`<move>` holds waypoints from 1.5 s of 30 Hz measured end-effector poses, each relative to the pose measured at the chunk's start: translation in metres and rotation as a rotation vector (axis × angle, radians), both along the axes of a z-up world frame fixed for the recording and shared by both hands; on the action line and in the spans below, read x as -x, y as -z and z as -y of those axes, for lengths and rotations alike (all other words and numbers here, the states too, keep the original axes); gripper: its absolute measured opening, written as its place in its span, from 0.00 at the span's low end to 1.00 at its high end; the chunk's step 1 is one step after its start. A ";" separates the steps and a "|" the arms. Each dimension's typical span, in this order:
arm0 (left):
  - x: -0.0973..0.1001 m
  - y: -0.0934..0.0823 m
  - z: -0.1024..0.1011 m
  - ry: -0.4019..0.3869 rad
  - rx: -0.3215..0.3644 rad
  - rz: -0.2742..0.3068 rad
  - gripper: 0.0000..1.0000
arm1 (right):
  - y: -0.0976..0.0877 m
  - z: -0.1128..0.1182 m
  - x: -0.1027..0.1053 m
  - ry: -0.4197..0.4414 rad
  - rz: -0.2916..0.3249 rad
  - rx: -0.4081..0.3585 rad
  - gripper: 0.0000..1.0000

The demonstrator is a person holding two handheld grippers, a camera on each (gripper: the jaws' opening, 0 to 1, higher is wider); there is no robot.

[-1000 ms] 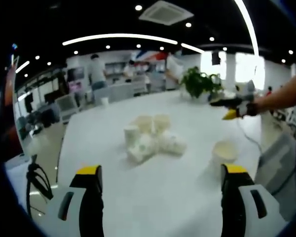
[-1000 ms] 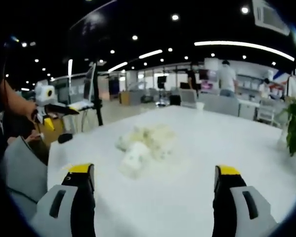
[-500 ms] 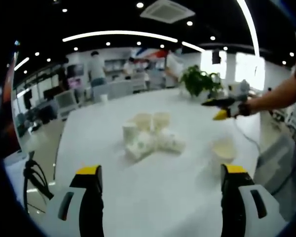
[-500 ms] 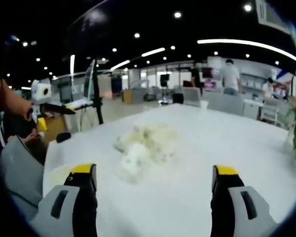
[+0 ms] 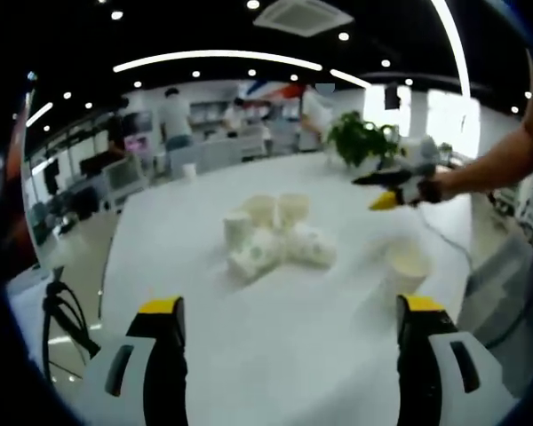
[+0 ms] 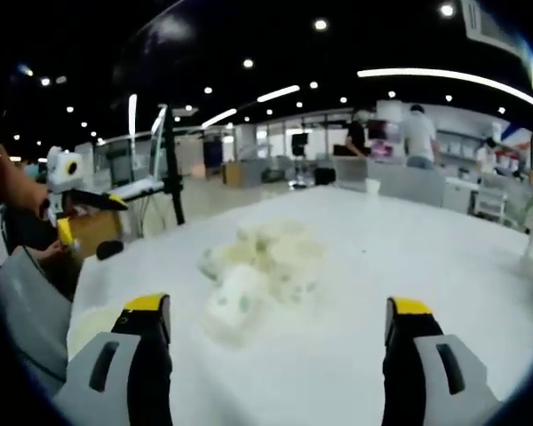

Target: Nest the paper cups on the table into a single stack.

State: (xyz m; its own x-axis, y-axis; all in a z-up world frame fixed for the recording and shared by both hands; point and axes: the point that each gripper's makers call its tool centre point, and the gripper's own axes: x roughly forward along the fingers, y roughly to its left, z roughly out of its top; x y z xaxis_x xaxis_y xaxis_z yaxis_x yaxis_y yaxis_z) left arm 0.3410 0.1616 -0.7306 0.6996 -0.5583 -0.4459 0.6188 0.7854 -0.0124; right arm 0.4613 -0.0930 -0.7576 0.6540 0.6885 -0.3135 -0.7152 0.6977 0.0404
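A huddle of white paper cups (image 5: 275, 240) sits mid-table, some upright at the back and some lying on their sides. One more cup (image 5: 407, 264) stands alone to their right. My left gripper (image 5: 291, 306) is open and holds nothing, well short of the cups. My right gripper (image 5: 395, 186), held by a person's arm, hovers above the lone cup. In the right gripper view the same pile of cups (image 6: 258, 266) lies ahead of my open, empty right gripper (image 6: 277, 306). The left gripper (image 6: 71, 191) shows at the far left.
The white table (image 5: 293, 355) is wide with bare room around the cups. A potted plant (image 5: 364, 142) stands at its far side. A black cable (image 5: 62, 311) hangs off the left edge. A small cup (image 6: 373, 186) stands at the far edge. People and desks fill the background.
In the left gripper view the right gripper has drifted left, toward the pile. In the right gripper view the cups now look nearer and larger. Both grippers stayed open.
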 end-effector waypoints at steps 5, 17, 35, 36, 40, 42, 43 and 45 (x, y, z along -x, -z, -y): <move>-0.001 -0.001 0.003 0.003 0.005 0.000 0.98 | 0.002 -0.005 -0.009 -0.006 0.000 0.001 1.00; 0.000 0.004 0.008 0.009 0.007 -0.010 0.98 | 0.009 -0.019 -0.032 -0.012 -0.007 -0.007 0.99; 0.004 0.014 -0.001 -0.005 -0.003 -0.028 0.97 | 0.009 -0.039 -0.074 0.008 0.001 -0.034 0.85; 0.004 0.014 -0.002 -0.006 -0.003 -0.029 0.97 | 0.010 -0.040 -0.076 0.009 -0.001 -0.034 0.84; 0.005 0.017 -0.004 -0.013 -0.006 -0.036 0.97 | 0.016 -0.043 -0.081 0.011 -0.005 -0.023 0.80; 0.004 0.017 -0.005 -0.016 -0.001 -0.038 0.97 | 0.018 -0.046 -0.081 0.004 -0.006 -0.019 0.78; 0.004 0.017 -0.006 -0.017 -0.001 -0.038 0.97 | 0.020 -0.048 -0.082 -0.002 -0.002 -0.007 0.76; 0.004 0.017 -0.006 -0.017 0.000 -0.039 0.97 | 0.021 -0.050 -0.085 -0.006 -0.001 -0.001 0.74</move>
